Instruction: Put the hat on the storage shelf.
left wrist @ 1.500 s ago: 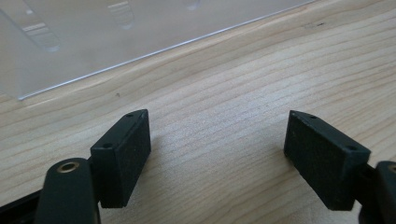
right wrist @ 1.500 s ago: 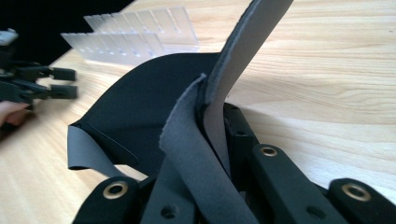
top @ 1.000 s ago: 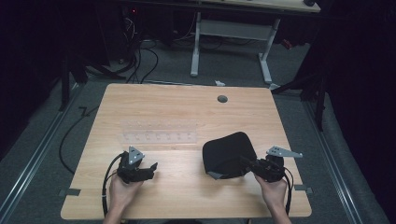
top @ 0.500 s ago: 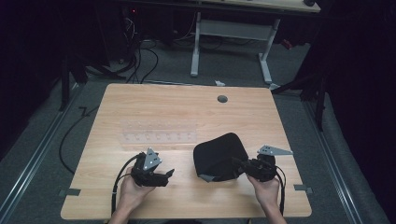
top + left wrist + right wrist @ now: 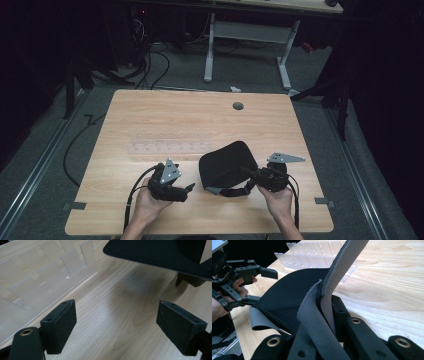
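**Black pad held at one edge as second gripper closes in from the left**

Black fabric-faced pad (image 5: 225,164), soft and thin like a mouse mat, hangs lifted off the wooden table (image 5: 150,115) with its right edge pinched in the right gripper (image 5: 252,176), whose jaws are pressed together on a folded flap of the material. In the right gripper view the grey underside of that flap (image 5: 329,290) stands up between the jaws while the rest of the sheet sags away toward the left.

Across the near half of the table, the left gripper (image 5: 189,188) points right toward the pad's free edge, jaws spread wide and holding nothing. Its own view shows both pads (image 5: 60,325) apart over bare wood, with the dark sheet (image 5: 155,255) floating above and beyond them to the far right, not yet between them.

The pad lies between the two hands, its long run going roughly left to right; the unheld corner curls down on the near left side (image 5: 259,320), just beside the left gripper's tips. That hand is plainly the nearer one to the loose edge, and a short reach right and slightly up looks like what a second grip would need.

A clear plastic slotted rack (image 5: 170,142) sits farther back on the table, left of the pad and apart from both grippers.
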### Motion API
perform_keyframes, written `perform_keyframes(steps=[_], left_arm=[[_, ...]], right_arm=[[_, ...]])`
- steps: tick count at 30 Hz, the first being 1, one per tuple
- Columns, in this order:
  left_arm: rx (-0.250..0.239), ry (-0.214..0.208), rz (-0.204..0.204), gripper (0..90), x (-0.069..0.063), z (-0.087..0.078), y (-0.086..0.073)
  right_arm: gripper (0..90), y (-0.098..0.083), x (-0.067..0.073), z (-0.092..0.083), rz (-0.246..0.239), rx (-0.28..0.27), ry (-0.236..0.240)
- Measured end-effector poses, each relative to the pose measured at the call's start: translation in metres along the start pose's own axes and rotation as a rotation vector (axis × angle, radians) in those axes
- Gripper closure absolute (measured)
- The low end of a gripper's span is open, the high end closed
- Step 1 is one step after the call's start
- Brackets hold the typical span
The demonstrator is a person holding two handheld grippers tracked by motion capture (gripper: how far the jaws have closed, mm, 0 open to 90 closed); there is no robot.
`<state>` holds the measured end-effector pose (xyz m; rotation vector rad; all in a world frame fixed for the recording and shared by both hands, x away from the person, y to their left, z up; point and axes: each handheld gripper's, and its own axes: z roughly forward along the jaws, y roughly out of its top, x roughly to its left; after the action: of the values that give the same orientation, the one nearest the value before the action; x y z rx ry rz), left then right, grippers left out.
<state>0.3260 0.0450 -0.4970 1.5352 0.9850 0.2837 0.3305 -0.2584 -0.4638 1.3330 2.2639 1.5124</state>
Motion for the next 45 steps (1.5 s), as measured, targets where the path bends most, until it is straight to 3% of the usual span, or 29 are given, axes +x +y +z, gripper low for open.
perform_keyframes(steps=[14,26,45], left_arm=[[-0.013,-0.033,0.020,19.3,-0.008,0.000,0.000],[-0.009,-0.045,0.068,20.0,-0.015,0.004,-0.002],[-0.018,-0.036,0.114,32.8,-0.016,0.002,-0.003]], right_arm=[[85.2,0.007,0.010,0.017,-0.007,0.051,0.028],[85.0,0.008,0.012,0.024,0.009,0.086,0.038],[85.0,0.011,0.021,0.025,-0.001,0.072,0.066]])
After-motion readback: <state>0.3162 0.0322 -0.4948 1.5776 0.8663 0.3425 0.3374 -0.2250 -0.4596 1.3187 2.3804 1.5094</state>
